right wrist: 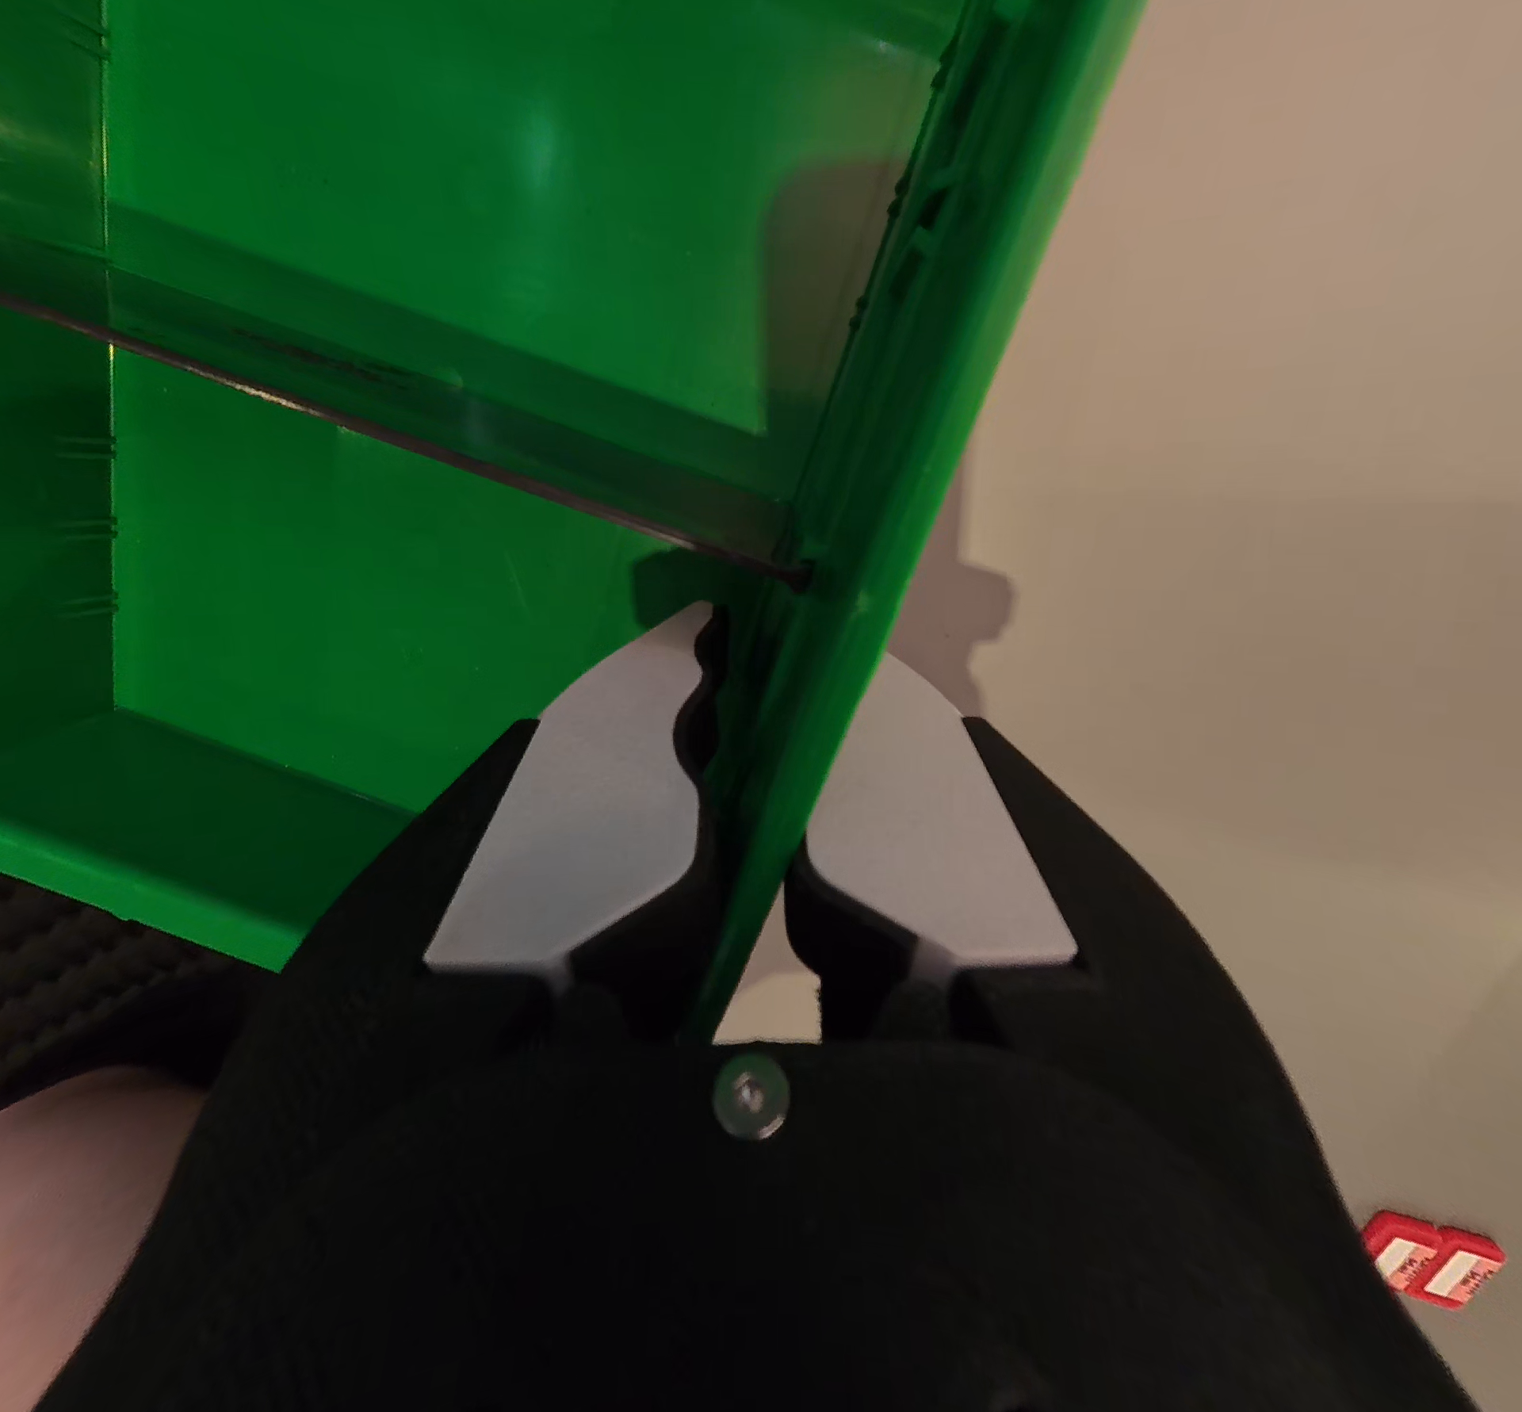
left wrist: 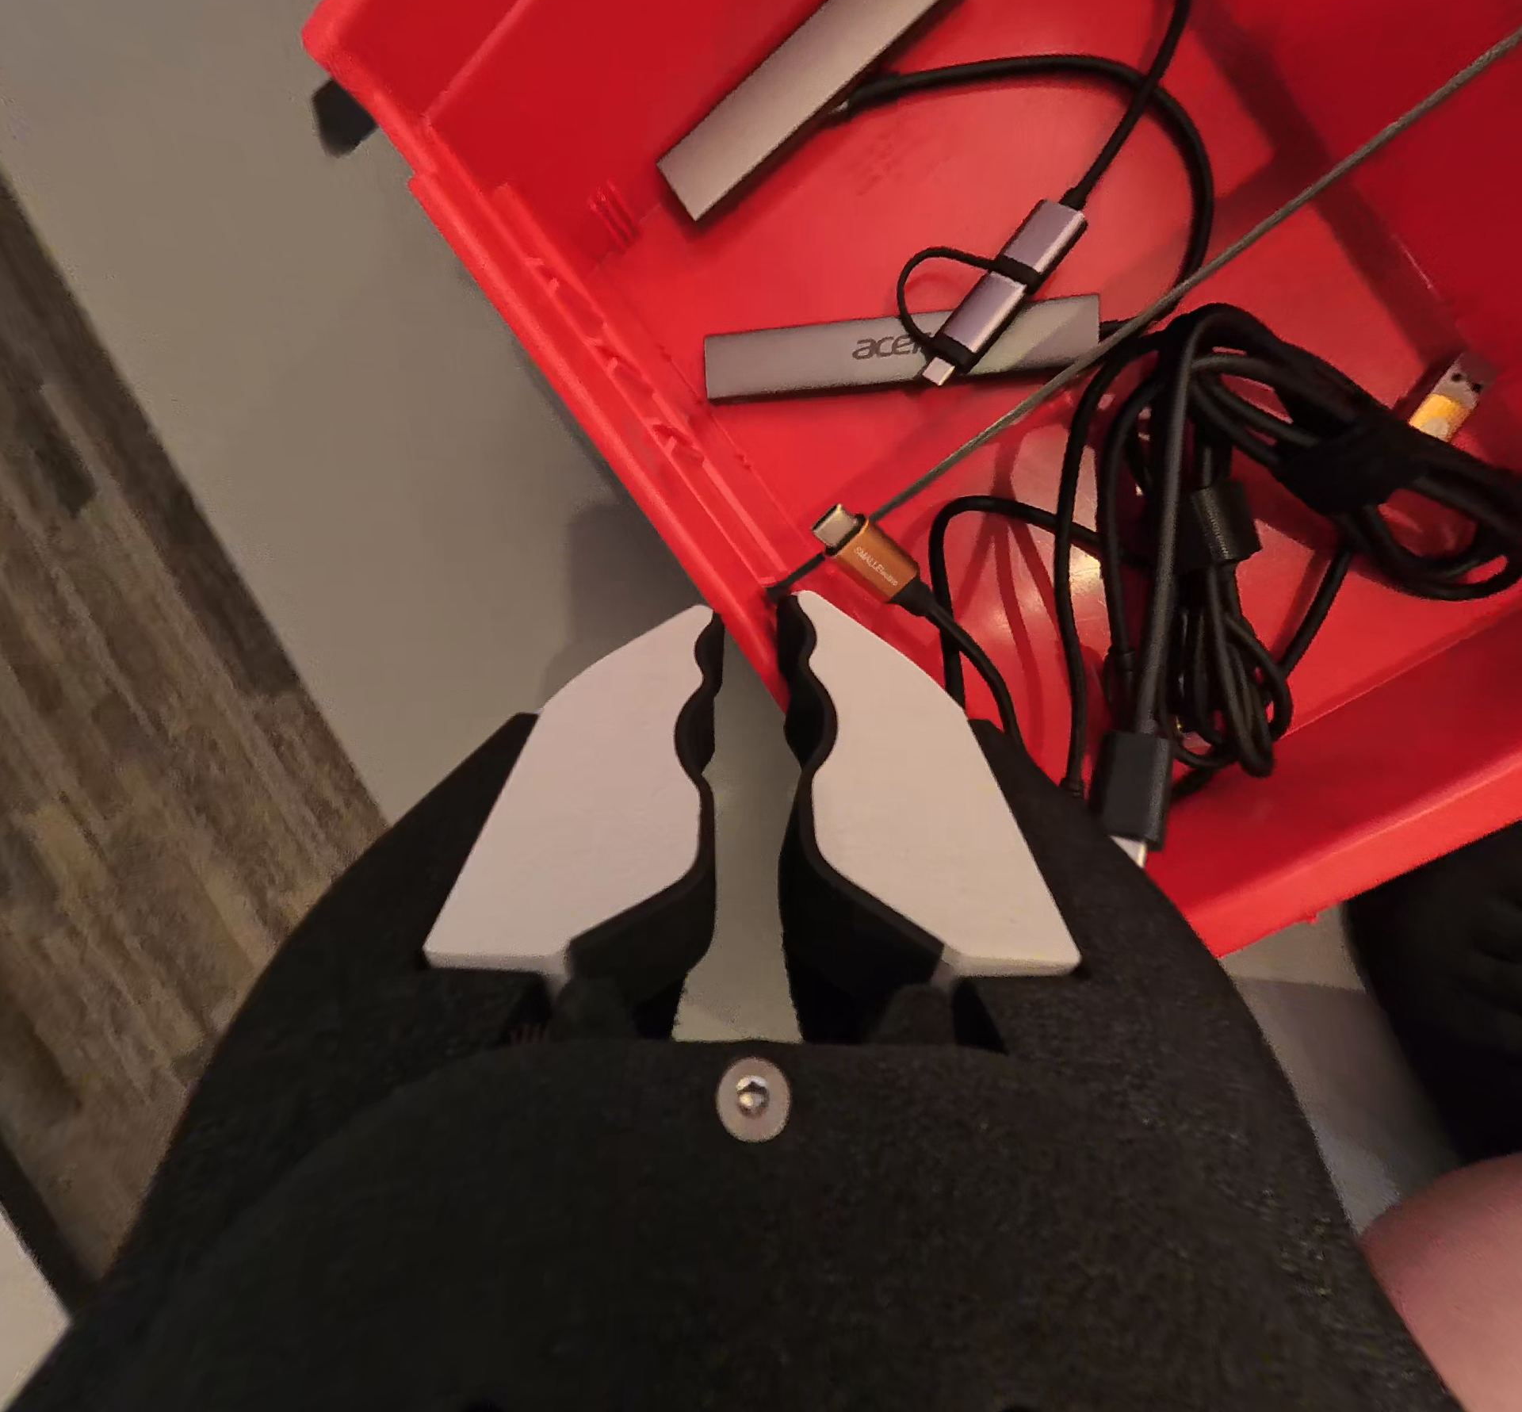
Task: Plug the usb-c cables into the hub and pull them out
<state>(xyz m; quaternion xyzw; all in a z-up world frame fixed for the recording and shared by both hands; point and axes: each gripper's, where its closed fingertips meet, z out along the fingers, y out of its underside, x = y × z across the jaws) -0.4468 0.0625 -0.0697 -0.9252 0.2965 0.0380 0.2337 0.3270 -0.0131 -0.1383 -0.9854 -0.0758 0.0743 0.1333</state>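
Note:
A red bin (left wrist: 576, 351) holds two grey hubs (left wrist: 824, 54) (left wrist: 824, 351). It also holds a usb-c plug with an orange shell (left wrist: 865, 561), a grey double plug (left wrist: 996, 285), a black usb-c plug (left wrist: 1136, 788) and a bundle of black cables (left wrist: 1235, 549). My left gripper (left wrist: 749, 615) is shut on the red bin's near wall, one fingertip outside and one inside, next to the orange plug. My right gripper (right wrist: 766, 631) is shut on the side wall of a green bin (right wrist: 947, 384). That wall hides its right fingertip.
A thin clear divider (left wrist: 1153, 285) crosses the red bin, and another divider (right wrist: 412, 400) crosses the green bin. Both bins stand on a grey table (left wrist: 329, 384). Wood floor (left wrist: 123, 631) shows past its edge. Two small red-and-white pieces (right wrist: 1433, 1274) lie on the table at right. Across from one pair of fingers to the other is roughly 80 cm.

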